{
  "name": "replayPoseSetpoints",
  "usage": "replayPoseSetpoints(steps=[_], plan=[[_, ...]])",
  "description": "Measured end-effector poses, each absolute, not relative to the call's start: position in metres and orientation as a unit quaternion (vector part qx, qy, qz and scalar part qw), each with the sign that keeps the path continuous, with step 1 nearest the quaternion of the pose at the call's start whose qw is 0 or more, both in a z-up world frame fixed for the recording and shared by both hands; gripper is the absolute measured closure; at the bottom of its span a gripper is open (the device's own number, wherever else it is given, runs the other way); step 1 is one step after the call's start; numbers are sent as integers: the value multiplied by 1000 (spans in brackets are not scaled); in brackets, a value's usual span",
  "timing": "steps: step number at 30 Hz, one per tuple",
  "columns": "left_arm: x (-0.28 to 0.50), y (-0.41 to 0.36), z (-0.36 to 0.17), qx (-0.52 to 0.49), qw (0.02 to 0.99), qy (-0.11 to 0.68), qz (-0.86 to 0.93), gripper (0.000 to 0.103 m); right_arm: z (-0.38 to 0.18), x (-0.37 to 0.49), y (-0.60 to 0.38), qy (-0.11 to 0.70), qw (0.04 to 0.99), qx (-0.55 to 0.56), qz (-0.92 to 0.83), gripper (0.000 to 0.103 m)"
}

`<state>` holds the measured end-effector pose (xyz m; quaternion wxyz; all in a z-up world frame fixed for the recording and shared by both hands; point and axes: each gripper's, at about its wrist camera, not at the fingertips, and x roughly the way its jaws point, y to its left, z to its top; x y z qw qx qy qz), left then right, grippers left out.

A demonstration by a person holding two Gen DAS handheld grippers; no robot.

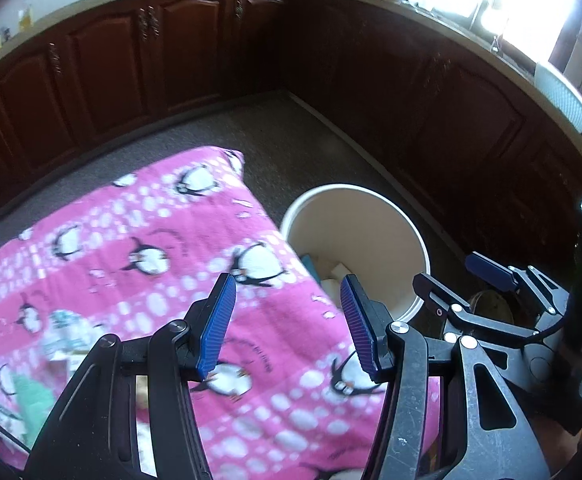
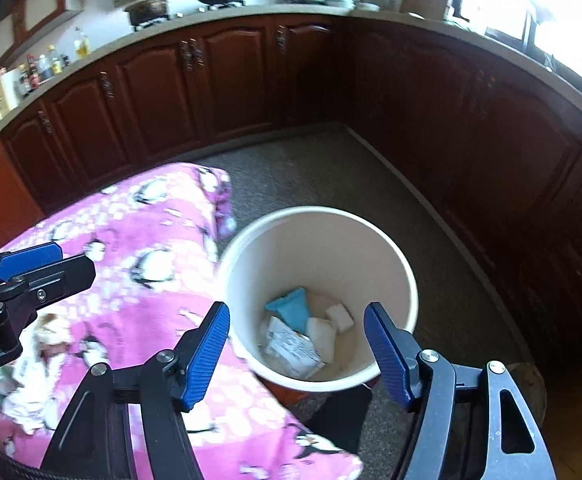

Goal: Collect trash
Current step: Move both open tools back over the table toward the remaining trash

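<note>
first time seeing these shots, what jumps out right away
The bright pink penguin-print blanket fills the left foreground, with scraps of litter lying on it. Right beside it on the floor stands a cream trash bucket holding a blue packet and white wrappers. Dark wooden cabinets curve around behind.

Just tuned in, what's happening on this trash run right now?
A person holds two grippers above a pink penguin-print cloth and a cream bin on the floor beside it. Both the left gripper and right gripper are open with nothing between their fingers. The bin already holds a blue packet, a printed wrapper and white crumpled pieces. More litter still lies on the cloth, blurred.
</note>
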<state>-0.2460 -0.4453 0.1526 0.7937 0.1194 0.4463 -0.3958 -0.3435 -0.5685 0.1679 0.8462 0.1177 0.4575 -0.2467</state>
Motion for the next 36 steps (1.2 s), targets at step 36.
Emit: replayPoseSetpoints(steps=[36], plan=[[-218,-162,168,42,865,446,-225,50,185,-254,-356,469,881,-1,-64,33]])
